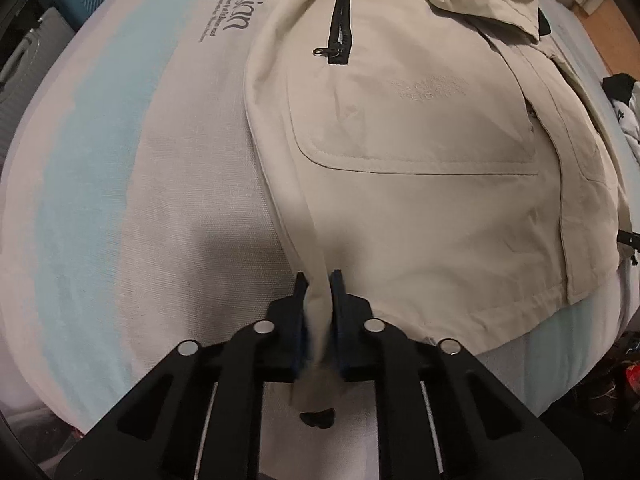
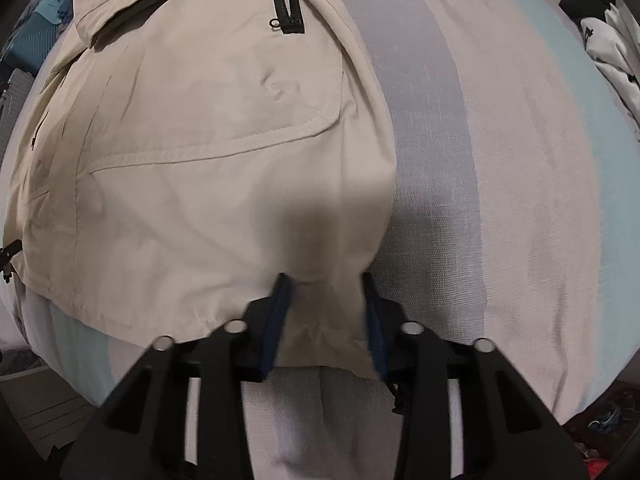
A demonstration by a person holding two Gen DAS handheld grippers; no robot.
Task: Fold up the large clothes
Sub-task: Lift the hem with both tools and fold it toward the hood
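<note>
Left wrist view shows the bed (image 1: 100, 184), striped pale blue and off-white, filling everything under me, and on it the beige jacket (image 1: 420, 208) spread flat, front up, running away from my left tool (image 1: 318, 280) toward twelve o'clock and spilling to two o'clock. Its long axis goes hem to collar, from six to twelve. I judge both tools sit at the hem end, one at each bottom corner, so neither hand is nearer the collar. My left tool is pressed together on a pinched ridge of the jacket's side edge, the cloth standing up between the pads. From the right wrist view the jacket lies toward eleven o'clock from my right tool (image 2: 325, 280), which straddles the other hem corner; its jaws stand part-way apart around that bunched cloth, and I cannot tell whether the pads press it yet. Smaller marks confirm the direction: the chest pocket (image 1: 412, 120) lies at one o'clock and the black zipper (image 1: 340, 28) beyond it at twelve.
</note>
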